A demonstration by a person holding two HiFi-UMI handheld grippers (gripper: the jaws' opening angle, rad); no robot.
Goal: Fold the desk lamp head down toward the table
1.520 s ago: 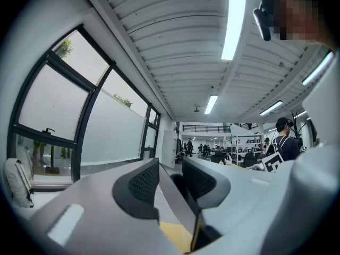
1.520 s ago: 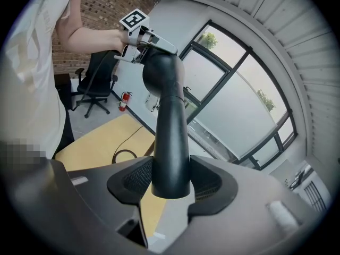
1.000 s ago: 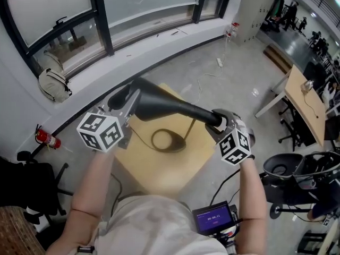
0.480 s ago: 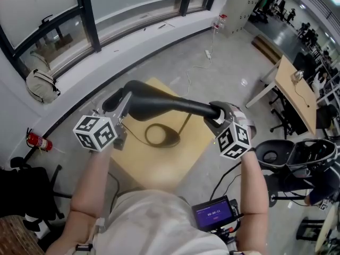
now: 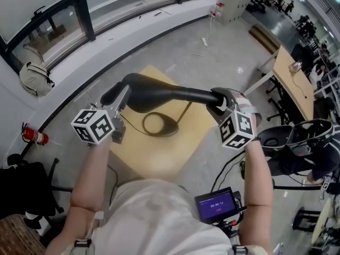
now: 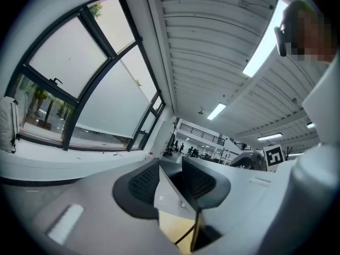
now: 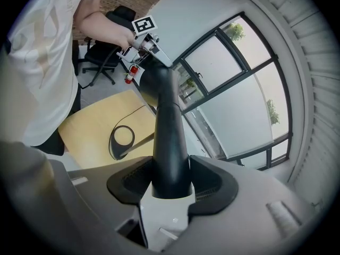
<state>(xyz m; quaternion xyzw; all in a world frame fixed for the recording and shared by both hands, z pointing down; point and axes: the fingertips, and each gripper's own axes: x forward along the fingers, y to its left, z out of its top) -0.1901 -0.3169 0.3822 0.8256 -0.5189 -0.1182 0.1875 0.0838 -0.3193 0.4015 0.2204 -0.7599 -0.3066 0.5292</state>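
Observation:
The black desk lamp head (image 5: 154, 92) hangs stretched out level above the yellow table (image 5: 159, 161). Its ring base (image 5: 159, 125) lies on the tabletop, with a thin gold stem (image 5: 186, 112) rising from it. My left gripper (image 5: 123, 93) is shut on the wide end of the head; in the left gripper view (image 6: 171, 187) a pale edge sits wedged between the pads. My right gripper (image 5: 215, 101) is shut on the narrow black neck (image 7: 170, 163), which fills the gap between its jaws (image 7: 170, 184). The right gripper view looks along the head to the left gripper (image 7: 146, 52) and the ring base (image 7: 122, 139).
A black cable (image 5: 135, 134) curls beside the ring base. A backpack (image 5: 34, 78) and a fire extinguisher (image 5: 32, 136) lie by the window wall on the left. A black office chair (image 5: 297, 142) and a wooden desk (image 5: 289, 84) stand on the right.
My left gripper has sunk with the wide end of the lamp head, which now hangs lower over the table. The right gripper kept its place on the neck and rolled slightly.

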